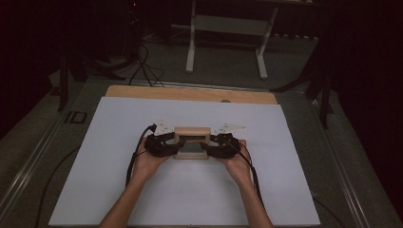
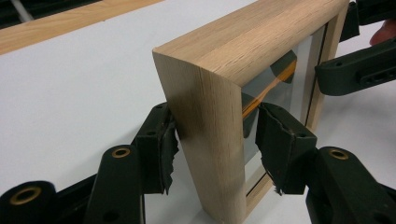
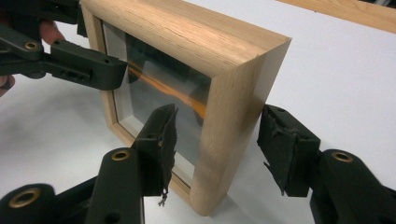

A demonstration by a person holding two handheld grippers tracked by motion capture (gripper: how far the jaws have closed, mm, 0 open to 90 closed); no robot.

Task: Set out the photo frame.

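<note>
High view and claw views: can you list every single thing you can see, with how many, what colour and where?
picture frame: one, light wood with a glass front, standing upright in the middle of the sheet
sheet: one, white, covering most of the table
table edge: one strip, tan wood, along the far side of the sheet
stand: one, white, on the floor beyond the table
floor cables: a few, black, far left on the floor
left claw: one, black, jaws either side of the frame's left end
right claw: one, black, jaws either side of the frame's right end, one pad apart from the wood
hands: two, left hand and right hand, each holding a claw
</note>
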